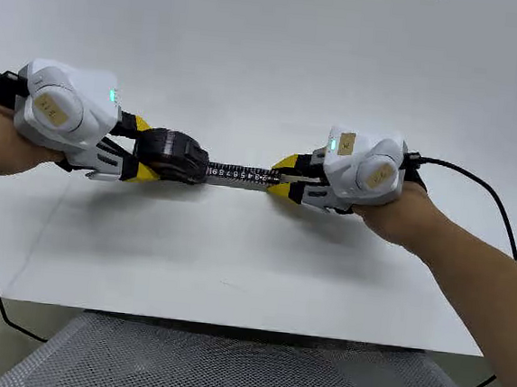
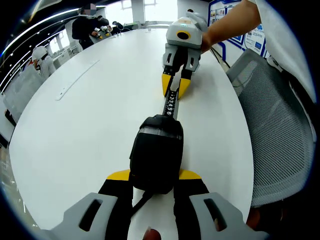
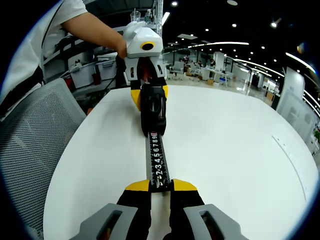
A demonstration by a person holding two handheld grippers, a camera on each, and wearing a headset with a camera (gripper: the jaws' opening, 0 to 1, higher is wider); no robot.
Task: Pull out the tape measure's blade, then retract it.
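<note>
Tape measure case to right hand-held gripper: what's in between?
The pulled-out numbered blade spans from case to right hand-held gripper, above the white table; clearest in the right gripper view.

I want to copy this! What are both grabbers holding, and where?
The left gripper clamps the tape measure case by its sides; the right gripper pinches the blade at its tip.

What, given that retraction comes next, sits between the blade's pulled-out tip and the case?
Nothing visible. The blade runs straight and low over the bare white table, from the right gripper pinching its tip to the case clamped in the left gripper.
</note>
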